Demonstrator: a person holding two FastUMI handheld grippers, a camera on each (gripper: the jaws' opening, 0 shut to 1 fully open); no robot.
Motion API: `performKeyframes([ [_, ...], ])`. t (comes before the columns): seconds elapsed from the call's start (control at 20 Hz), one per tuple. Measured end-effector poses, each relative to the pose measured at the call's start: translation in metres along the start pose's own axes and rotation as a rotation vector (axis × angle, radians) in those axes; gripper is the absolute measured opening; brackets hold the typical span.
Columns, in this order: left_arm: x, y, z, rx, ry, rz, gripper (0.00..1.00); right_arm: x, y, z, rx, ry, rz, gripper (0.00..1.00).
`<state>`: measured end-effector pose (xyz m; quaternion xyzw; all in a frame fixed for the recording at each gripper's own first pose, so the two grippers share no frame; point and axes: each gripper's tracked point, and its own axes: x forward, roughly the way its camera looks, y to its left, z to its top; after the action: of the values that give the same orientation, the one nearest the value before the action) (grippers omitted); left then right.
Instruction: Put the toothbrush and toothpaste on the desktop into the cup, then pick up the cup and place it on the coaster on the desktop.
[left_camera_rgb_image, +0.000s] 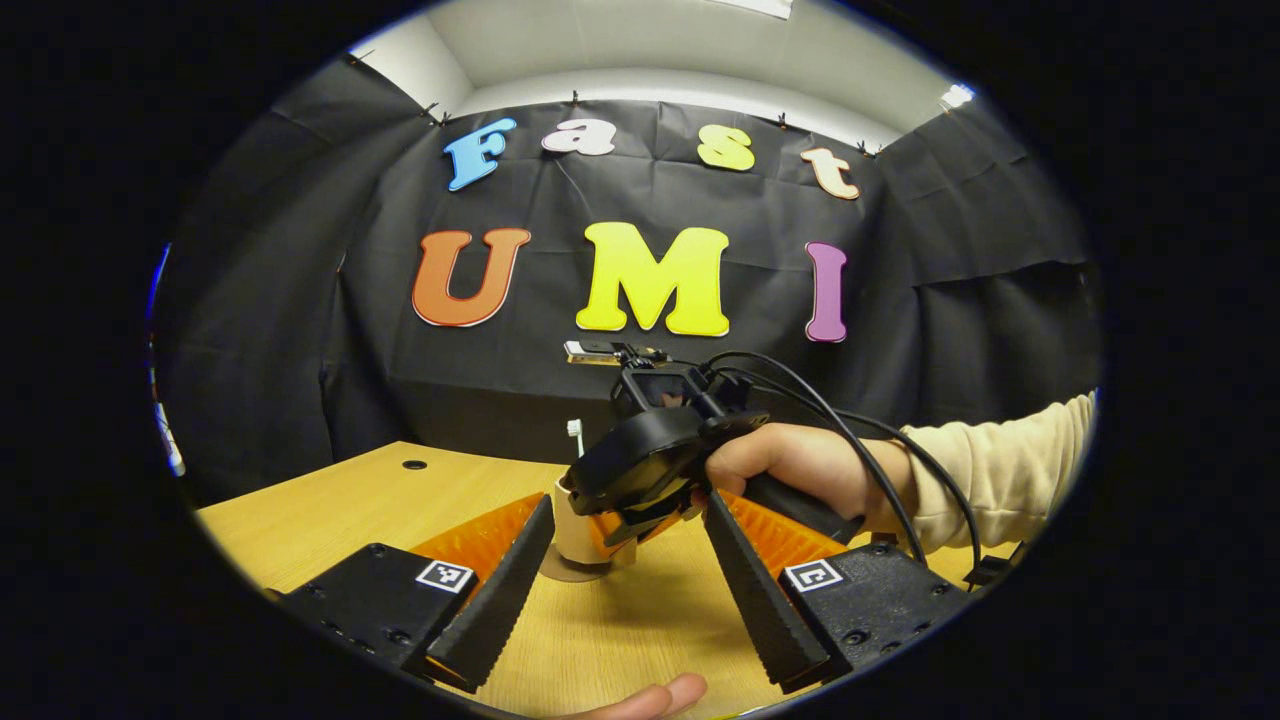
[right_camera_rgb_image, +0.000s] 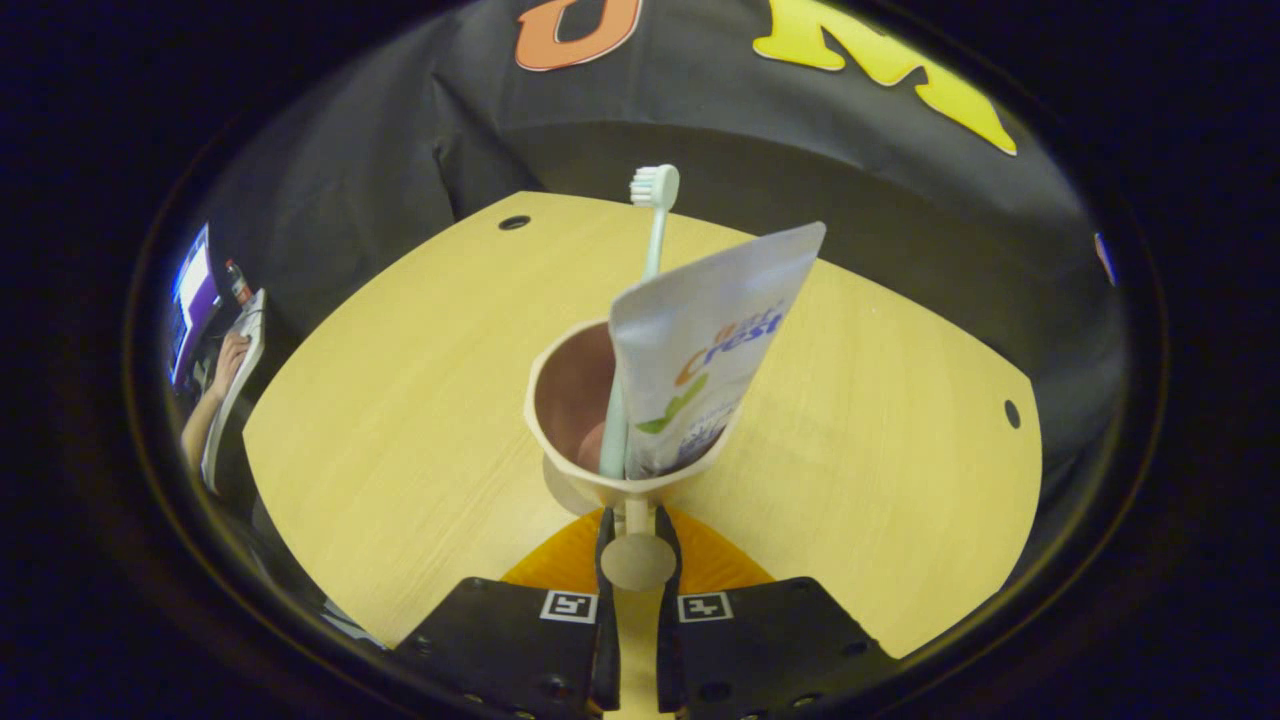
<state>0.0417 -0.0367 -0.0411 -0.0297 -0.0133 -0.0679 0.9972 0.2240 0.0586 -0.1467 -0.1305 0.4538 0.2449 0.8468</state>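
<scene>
A beige cup (right_camera_rgb_image: 575, 400) stands upright over the wooden table (right_camera_rgb_image: 400, 400). Inside it are a pale toothbrush (right_camera_rgb_image: 652, 215), bristles up, and a white toothpaste tube (right_camera_rgb_image: 700, 340) leaning right. My right gripper (right_camera_rgb_image: 635, 520) is shut on the cup's handle (right_camera_rgb_image: 638, 560), both fingers pressing it. In the left gripper view, a hand (left_camera_rgb_image: 800, 465) in a cream sleeve holds that gripper over the cup (left_camera_rgb_image: 575, 530), and the toothbrush head (left_camera_rgb_image: 576, 432) pokes up behind. My left gripper (left_camera_rgb_image: 630, 500) is open just in front of the cup, holding nothing. A greyish round patch (left_camera_rgb_image: 572, 574) lies under the cup.
The table has small round holes (right_camera_rgb_image: 514, 222) (right_camera_rgb_image: 1012, 413) near its far corners. Beyond its left edge, a person's arm (right_camera_rgb_image: 205, 420) rests by a lit screen (right_camera_rgb_image: 195, 290). A fingertip (left_camera_rgb_image: 650, 697) shows at the near edge of the table. Black cables (left_camera_rgb_image: 880, 450) trail from the right gripper.
</scene>
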Motion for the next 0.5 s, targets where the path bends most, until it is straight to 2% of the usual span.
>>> performKeyframes([
  [0.2,-0.005,-0.01,0.002,0.006,-0.002,-0.031,0.97,-0.008,0.0,0.001,0.012,0.011,-0.001,0.14],
  [0.3,-0.006,-0.016,-0.003,-0.005,0.011,-0.047,0.96,-0.008,-0.002,0.002,0.001,-0.007,-0.027,0.14],
  [0.35,-0.007,-0.016,-0.003,-0.01,0.015,-0.047,1.0,-0.007,-0.001,0.001,-0.001,-0.006,-0.037,0.14],
  [0.4,-0.007,-0.017,-0.003,-0.018,0.017,-0.051,0.96,-0.007,0.001,0.001,-0.001,-0.003,-0.036,0.14],
  [0.5,-0.01,-0.021,-0.002,-0.03,0.019,-0.062,0.96,-0.006,0.0,0.001,-0.01,-0.002,-0.029,0.16],
])
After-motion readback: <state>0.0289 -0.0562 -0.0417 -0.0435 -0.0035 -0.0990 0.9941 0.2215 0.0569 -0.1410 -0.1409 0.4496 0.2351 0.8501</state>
